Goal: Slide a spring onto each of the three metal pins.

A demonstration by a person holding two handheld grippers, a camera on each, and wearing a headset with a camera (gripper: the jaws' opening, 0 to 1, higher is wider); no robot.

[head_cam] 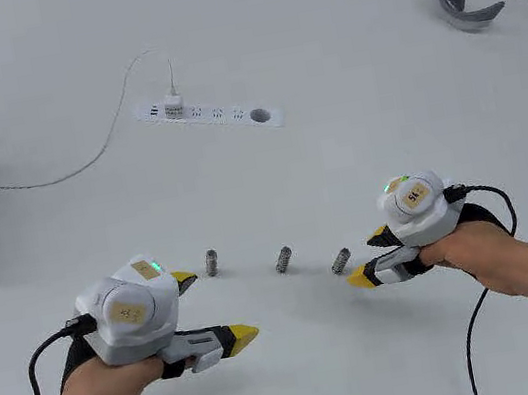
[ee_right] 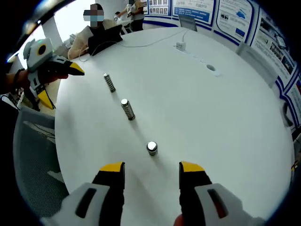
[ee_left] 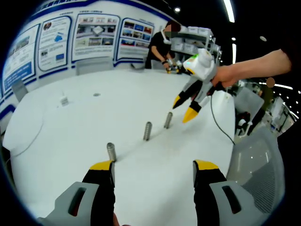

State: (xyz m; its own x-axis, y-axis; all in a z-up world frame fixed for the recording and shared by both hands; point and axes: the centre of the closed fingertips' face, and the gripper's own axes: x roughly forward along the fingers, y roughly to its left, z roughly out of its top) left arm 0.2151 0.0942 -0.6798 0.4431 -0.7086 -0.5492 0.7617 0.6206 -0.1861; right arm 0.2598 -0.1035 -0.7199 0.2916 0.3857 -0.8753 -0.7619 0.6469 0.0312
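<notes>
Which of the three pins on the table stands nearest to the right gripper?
The pin at the right end of the row, just ahead of the open right gripper. The middle pin and the left-end pin stand farther away.

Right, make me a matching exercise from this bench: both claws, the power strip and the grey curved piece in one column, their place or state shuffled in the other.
Column one
1. left claw
2. right claw
3. power strip
4. grey curved piece

Column two
A. lies at the far right of the table
B. open, tips beside the rightmost spring
C. holds a white plug
D. open, nearest the leftmost spring

Pairs: 1-D, 2-B, 3-C, 4-A
</notes>
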